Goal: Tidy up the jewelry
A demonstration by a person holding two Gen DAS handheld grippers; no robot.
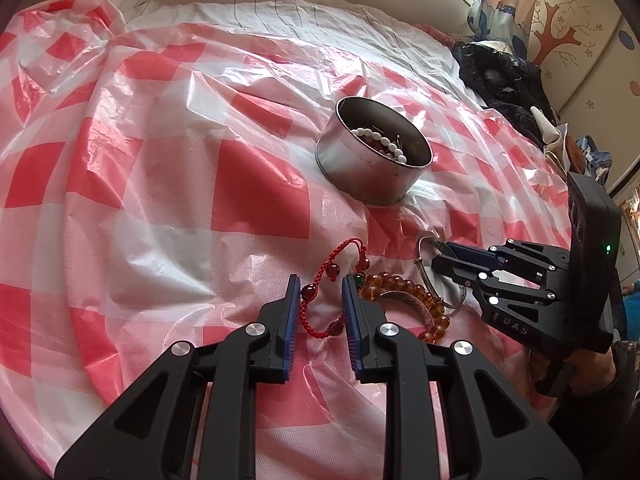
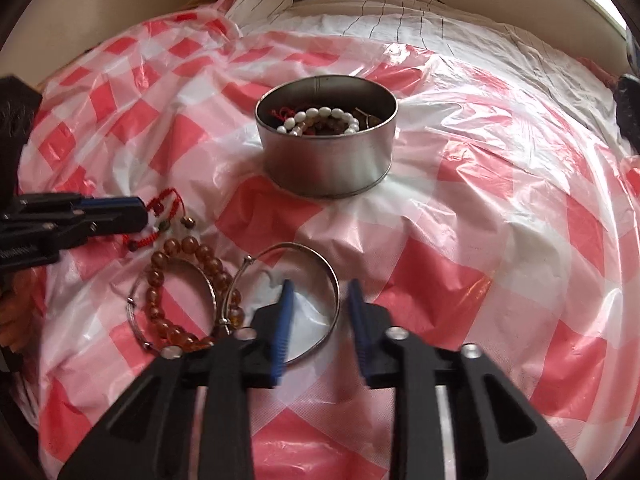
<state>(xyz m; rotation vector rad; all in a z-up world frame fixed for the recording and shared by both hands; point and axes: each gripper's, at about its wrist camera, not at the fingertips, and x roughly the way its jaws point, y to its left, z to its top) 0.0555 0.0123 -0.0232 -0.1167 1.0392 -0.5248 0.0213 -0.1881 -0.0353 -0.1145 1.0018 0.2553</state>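
Note:
A red cord bracelet [image 1: 340, 250] with dark beads lies on the checked sheet between the blue pads of my left gripper [image 1: 320, 292], which stand apart and do not press it. Beside it lie an amber bead bracelet [image 1: 404, 282] and two silver bangles. In the right wrist view, my right gripper [image 2: 320, 292] straddles the rim of the larger silver bangle [image 2: 296, 246], with gaps on both sides. The second bangle [image 2: 136, 316] overlaps the amber bead bracelet [image 2: 192, 246]. A round metal tin [image 2: 324, 168] farther back holds a white bead bracelet [image 2: 320, 114] and other pieces.
A crinkled red-and-white checked plastic sheet [image 1: 256, 192] covers a bed. Dark clothing [image 1: 500, 80] is piled at the bed's right edge below a patterned curtain [image 1: 560, 32]. A hand [image 1: 592, 364] holds the right gripper's body. Striped bedding [image 2: 400, 20] lies behind the tin.

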